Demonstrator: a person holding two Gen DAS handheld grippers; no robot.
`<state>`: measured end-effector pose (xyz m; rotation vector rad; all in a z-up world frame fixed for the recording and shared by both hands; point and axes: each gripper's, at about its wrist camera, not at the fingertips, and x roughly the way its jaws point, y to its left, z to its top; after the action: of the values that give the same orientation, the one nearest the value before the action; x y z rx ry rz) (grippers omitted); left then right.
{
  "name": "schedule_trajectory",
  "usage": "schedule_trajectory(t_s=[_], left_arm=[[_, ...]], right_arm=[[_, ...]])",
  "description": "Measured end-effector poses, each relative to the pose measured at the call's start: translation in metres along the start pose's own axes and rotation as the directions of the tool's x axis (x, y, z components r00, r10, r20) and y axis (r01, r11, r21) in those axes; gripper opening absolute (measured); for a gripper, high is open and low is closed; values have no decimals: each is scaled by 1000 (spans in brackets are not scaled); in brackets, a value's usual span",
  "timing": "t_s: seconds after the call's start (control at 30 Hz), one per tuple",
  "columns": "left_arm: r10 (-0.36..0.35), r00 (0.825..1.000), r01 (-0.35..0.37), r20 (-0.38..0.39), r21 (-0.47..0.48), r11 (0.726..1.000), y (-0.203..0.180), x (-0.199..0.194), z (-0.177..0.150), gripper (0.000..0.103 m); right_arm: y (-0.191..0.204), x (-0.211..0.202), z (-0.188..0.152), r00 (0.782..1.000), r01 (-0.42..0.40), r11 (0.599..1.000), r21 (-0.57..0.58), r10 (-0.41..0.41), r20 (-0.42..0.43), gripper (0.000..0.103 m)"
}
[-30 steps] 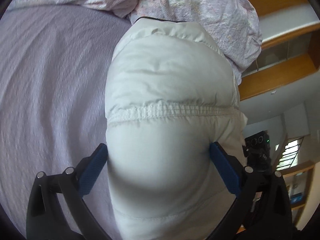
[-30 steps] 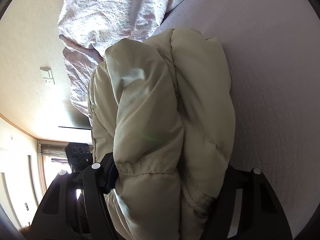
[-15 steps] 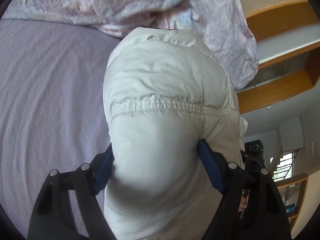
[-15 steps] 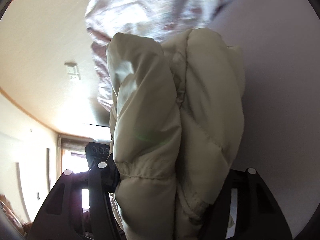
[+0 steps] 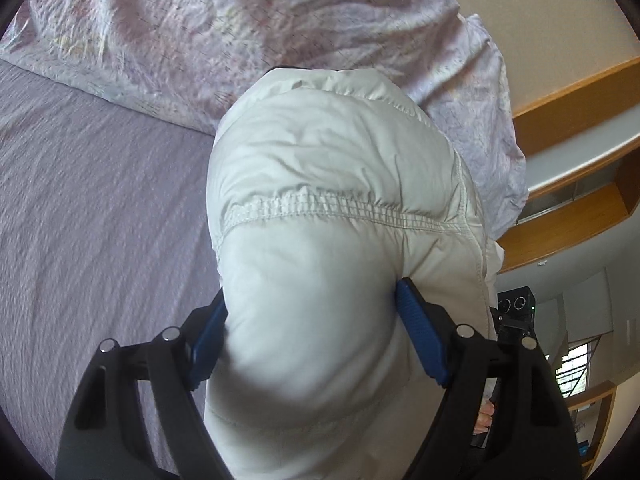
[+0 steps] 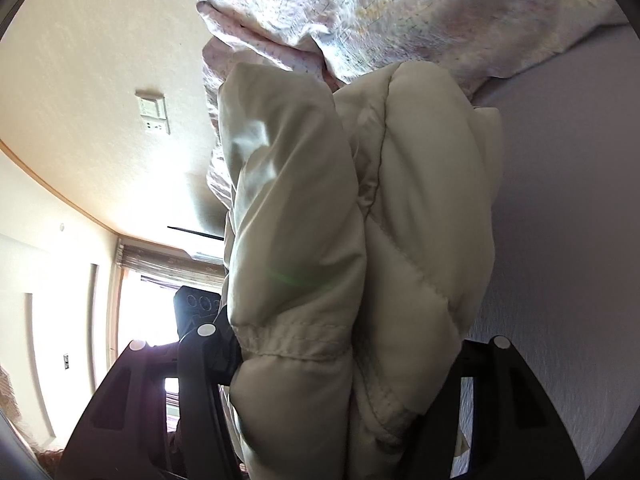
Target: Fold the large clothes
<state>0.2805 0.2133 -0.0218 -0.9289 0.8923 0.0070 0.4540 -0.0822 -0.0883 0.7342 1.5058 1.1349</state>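
A puffy cream down jacket (image 5: 332, 200) fills the middle of the left wrist view, with an elastic stitched seam across it. My left gripper (image 5: 310, 328) is shut on a thick bundle of it; the blue pads (image 5: 420, 340) press into both sides. In the right wrist view the same jacket (image 6: 360, 220) hangs folded in thick layers. My right gripper (image 6: 344, 356) is shut on it, and the fabric hides its fingertips. The jacket is held above the lilac bed sheet (image 5: 92, 220).
A crumpled pale floral duvet (image 5: 240, 32) lies at the far end of the bed, also in the right wrist view (image 6: 400, 12). Wooden shelves (image 5: 580, 200) stand to the right. A wall with a switch panel (image 6: 154, 114) and a bright window (image 6: 148, 304) are on the left.
Both grippers have tilted with the jacket still held; the duvet fills more of the top of each view. The left gripper's fingers have closed further into the jacket.
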Motion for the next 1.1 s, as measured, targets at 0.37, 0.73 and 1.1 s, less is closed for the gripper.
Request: schedule_trajectory(t_s=[0.37, 0.73, 1.1], left_arm=[[155, 987, -158, 45, 85, 984, 6, 19, 14, 88], [291, 929, -334, 229, 174, 927, -33, -16, 14, 95], [372, 857, -495, 358, 365, 789, -98, 30, -12, 98]], right_arm=[[-26, 10, 1, 953, 303, 952, 43, -301, -42, 81], [46, -59, 5, 814, 575, 802, -161, -543, 206, 85], [97, -4, -15, 737, 671, 580, -461, -590, 330, 54]])
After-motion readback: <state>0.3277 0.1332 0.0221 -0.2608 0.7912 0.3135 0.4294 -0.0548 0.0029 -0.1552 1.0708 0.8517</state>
